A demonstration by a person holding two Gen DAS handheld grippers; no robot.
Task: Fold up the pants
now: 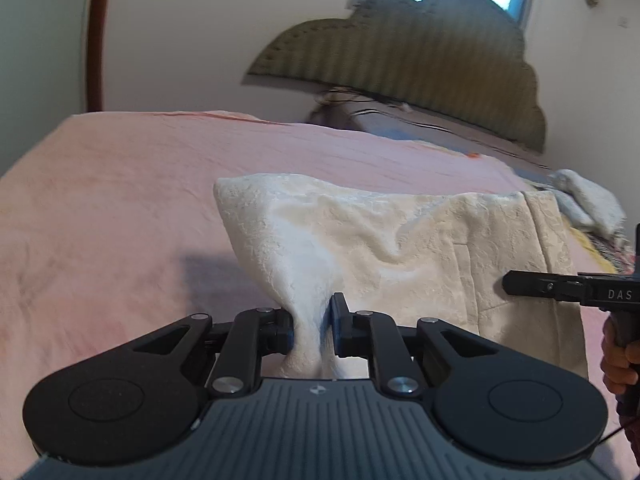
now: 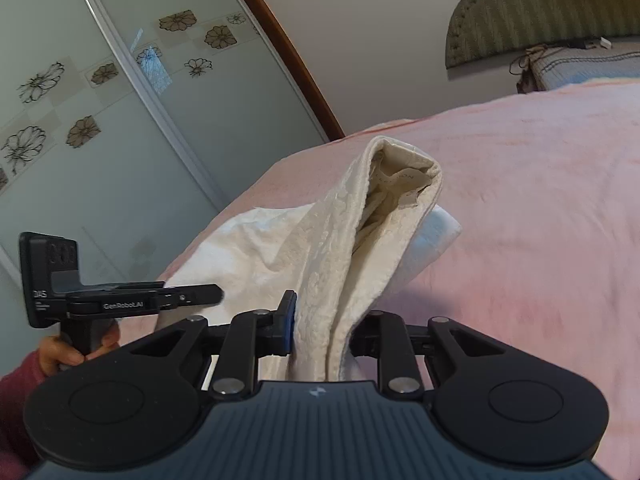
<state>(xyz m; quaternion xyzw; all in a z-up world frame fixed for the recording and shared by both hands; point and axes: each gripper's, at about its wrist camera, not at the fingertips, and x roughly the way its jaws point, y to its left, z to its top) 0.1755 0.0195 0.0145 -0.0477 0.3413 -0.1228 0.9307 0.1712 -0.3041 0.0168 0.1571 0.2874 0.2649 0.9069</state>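
Cream textured pants (image 1: 380, 240) lie on a pink bedspread (image 1: 120, 208), lifted at the near edge. My left gripper (image 1: 312, 324) is shut on a bunched edge of the pants. My right gripper (image 2: 320, 328) is shut on the pants (image 2: 340, 248) at the waistband end, whose opening and inner label face me. In the left wrist view the right gripper (image 1: 516, 285) reaches in from the right, against the cloth. In the right wrist view the left gripper (image 2: 208, 294) comes in from the left at the pants' other edge.
A padded olive headboard (image 1: 420, 72) and a striped blue pillow (image 2: 592, 68) are at the bed's head. White cloth (image 1: 588, 200) and a patterned item lie at the bed's right edge. A flower-patterned sliding wardrobe door (image 2: 100, 100) stands beyond the bed.
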